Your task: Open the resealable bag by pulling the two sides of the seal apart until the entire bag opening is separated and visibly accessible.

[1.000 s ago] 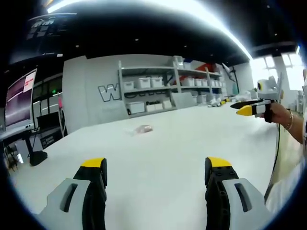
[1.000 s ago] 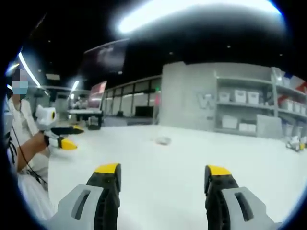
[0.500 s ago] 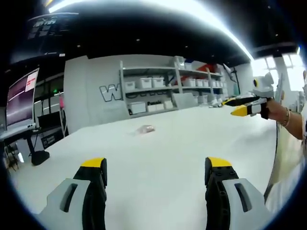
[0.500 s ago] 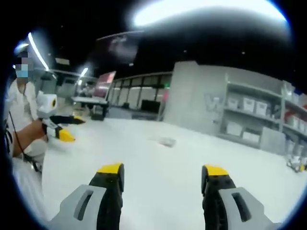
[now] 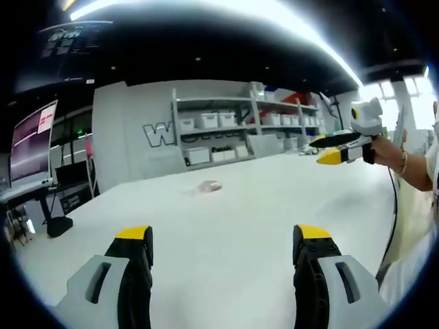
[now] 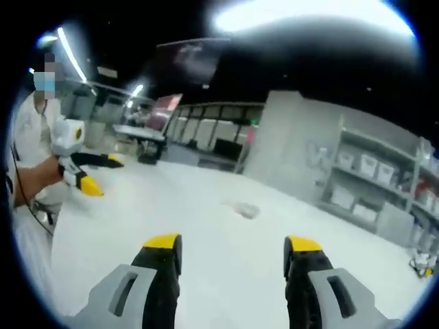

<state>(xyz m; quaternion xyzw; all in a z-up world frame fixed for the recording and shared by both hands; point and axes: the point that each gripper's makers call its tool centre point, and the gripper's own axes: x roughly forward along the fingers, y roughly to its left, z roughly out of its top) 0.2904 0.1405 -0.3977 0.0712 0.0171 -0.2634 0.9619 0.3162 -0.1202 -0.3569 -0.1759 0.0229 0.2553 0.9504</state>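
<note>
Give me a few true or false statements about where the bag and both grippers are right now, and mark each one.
1. The bag lies on the white table, away from both grippers. True.
2. The left gripper is clamped on the bag's seal. False: its jaws stand open over bare table, holding nothing.
3. The right gripper is open. True.
4. The bag sits on the shelves. False: it lies on the table, in front of the shelves.
5. In the left gripper view, the right gripper appears at the right, held up above the table. True.
</note>
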